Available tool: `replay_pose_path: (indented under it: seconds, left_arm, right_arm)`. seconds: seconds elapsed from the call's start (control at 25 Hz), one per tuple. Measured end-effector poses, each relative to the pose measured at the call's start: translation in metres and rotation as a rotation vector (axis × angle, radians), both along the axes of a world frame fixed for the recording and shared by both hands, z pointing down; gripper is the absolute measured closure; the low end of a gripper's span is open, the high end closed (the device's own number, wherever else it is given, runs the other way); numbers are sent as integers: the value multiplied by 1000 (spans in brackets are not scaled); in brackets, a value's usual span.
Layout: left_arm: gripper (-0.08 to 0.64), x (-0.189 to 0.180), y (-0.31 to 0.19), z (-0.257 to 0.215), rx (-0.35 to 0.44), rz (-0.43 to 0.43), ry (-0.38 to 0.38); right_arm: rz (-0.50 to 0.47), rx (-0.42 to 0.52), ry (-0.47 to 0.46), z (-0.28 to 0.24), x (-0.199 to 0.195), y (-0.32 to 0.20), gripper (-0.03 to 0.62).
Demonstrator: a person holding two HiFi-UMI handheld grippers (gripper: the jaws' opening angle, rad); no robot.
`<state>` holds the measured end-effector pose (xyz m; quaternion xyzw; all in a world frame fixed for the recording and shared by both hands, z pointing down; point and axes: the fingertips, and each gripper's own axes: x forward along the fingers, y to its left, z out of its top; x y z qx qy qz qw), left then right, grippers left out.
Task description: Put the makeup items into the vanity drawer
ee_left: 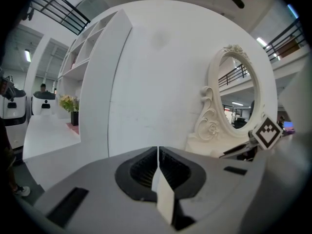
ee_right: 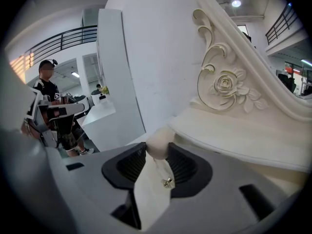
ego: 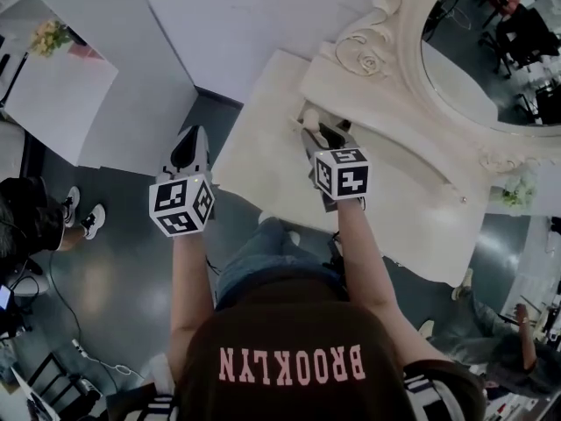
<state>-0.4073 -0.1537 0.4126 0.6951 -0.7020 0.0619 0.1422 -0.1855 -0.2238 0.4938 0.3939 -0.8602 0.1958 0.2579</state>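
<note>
Beige rounded makeup item (ee_right: 158,141) gripped between jaws of right tool (ee_right: 158,149), at jaw tips. Item sits over left part of cream vanity tabletop (ego: 421,204); contact with it cannot be told. Carved rose (ee_right: 225,84) at foot of oval mirror (ego: 478,55) lies just beyond, on far side. Left tool (ee_left: 158,152) closed, jaws pressed together, nothing between them. It hangs over grey floor (ego: 114,270) left of vanity, well apart from item. Flowers (ee_left: 68,103) in dark vase far left.
</note>
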Motion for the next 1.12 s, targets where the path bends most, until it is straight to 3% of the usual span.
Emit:
replay_pose_path:
  seconds: [0.6, 0.92, 1.12]
  left_arm:
    - [549, 13, -49, 23, -29, 86, 32]
    - [549, 13, -57, 25, -27, 92, 44]
    - [549, 21, -56, 16, -7, 91, 37]
  right_arm:
    - [106, -45, 57, 26, 28, -24, 449]
    - [112, -14, 49, 20, 29, -28, 451]
    - [117, 61, 15, -1, 40, -32, 527]
